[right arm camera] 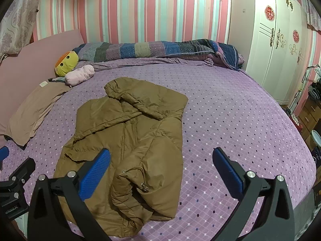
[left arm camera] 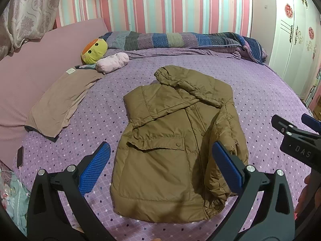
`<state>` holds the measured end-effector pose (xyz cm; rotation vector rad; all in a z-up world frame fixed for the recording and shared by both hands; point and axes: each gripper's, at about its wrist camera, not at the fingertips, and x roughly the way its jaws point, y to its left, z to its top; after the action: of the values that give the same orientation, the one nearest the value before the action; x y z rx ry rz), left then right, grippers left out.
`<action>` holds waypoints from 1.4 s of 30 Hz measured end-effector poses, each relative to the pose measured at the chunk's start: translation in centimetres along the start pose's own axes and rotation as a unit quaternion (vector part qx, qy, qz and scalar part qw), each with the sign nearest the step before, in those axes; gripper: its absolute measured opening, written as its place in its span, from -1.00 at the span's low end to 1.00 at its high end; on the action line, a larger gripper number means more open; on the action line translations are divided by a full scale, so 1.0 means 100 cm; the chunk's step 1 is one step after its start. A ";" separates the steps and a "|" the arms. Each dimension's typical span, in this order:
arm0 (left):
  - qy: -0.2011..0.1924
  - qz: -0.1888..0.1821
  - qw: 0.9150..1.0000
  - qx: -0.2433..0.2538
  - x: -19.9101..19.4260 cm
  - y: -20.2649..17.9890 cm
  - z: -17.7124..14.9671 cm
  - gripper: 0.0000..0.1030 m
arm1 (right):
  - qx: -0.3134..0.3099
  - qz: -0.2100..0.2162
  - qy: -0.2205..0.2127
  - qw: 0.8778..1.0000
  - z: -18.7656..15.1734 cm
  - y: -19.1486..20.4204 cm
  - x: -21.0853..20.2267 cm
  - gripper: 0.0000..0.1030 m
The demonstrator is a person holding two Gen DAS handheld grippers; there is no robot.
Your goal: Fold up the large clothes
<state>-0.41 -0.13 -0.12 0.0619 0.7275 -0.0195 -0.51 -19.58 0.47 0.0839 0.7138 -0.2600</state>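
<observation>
A brown hooded puffer jacket (left arm camera: 170, 144) lies front-up on the purple dotted bed (left arm camera: 260, 104), hood away from me, both sleeves folded in over the body. It also shows in the right wrist view (right arm camera: 128, 140). My left gripper (left arm camera: 160, 170) is open and empty, hovering above the jacket's lower part. My right gripper (right arm camera: 160, 170) is open and empty above the jacket's lower right edge; its body shows at the right of the left wrist view (left arm camera: 297, 138).
A brown folded garment (left arm camera: 60, 100) lies at the left by a pink headboard (left arm camera: 24, 70). A yellow plush toy (left arm camera: 93, 50) and a pink plush (left arm camera: 112, 60) sit beyond it. A striped quilt (left arm camera: 180, 40) lies along the far wall. A white wardrobe (right arm camera: 276, 50) stands right.
</observation>
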 end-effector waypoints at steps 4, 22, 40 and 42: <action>-0.001 -0.001 1.000 0.001 0.001 0.000 -0.001 0.94 | 0.001 0.000 0.000 1.000 -0.001 -0.001 0.001 0.97; -0.006 -0.004 1.000 0.000 -0.003 0.007 0.001 0.94 | -0.002 0.002 0.001 1.000 -0.001 0.000 -0.001 0.97; 0.000 0.001 1.000 -0.010 0.004 0.017 0.004 0.94 | 0.000 0.000 0.012 1.000 -0.006 -0.002 0.001 0.97; -0.001 0.004 1.000 -0.009 0.004 0.017 0.004 0.94 | 0.000 0.000 0.013 1.000 -0.007 -0.003 0.002 0.97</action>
<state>0.19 1.55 0.02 0.0464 0.7261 -0.0057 -0.89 -19.75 -0.13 0.0879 0.7388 -0.2586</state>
